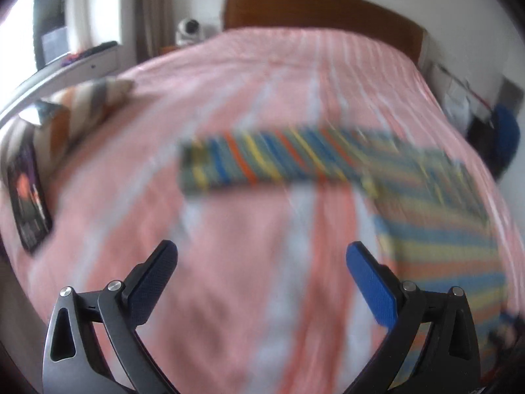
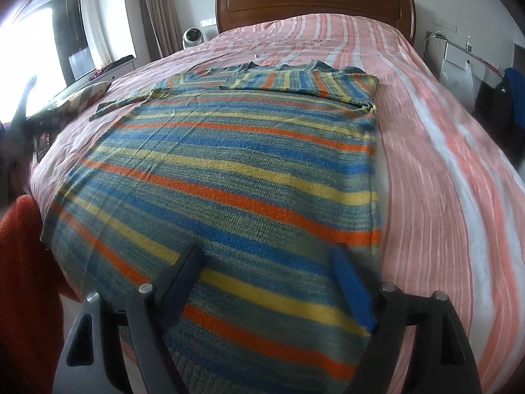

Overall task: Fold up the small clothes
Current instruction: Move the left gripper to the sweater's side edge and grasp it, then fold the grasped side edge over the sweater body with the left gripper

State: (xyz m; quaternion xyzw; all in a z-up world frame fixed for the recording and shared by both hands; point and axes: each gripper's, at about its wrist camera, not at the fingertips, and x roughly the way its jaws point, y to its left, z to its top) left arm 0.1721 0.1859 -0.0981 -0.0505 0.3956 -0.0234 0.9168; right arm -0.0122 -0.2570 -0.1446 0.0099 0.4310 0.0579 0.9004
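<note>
A knit sweater (image 2: 229, 164) with blue, yellow, orange and green stripes lies flat on the pink striped bed (image 2: 443, 164). Its right sleeve (image 2: 295, 82) is folded across the chest. Its left sleeve (image 2: 121, 103) lies stretched out to the left. My right gripper (image 2: 269, 262) is open and empty, low over the sweater's hem. In the blurred left wrist view the outstretched sleeve (image 1: 262, 161) runs across the bed and the body (image 1: 436, 216) lies at right. My left gripper (image 1: 262, 256) is open and empty above bare bedspread, in front of that sleeve.
A striped pillow (image 1: 82, 105) and a dark booklet (image 1: 29, 193) lie on the bed's left edge. A wooden headboard (image 2: 311, 3) stands at the far end. A red cloth (image 2: 23, 262) hangs at the near left. Desk clutter (image 2: 459, 55) stands at right.
</note>
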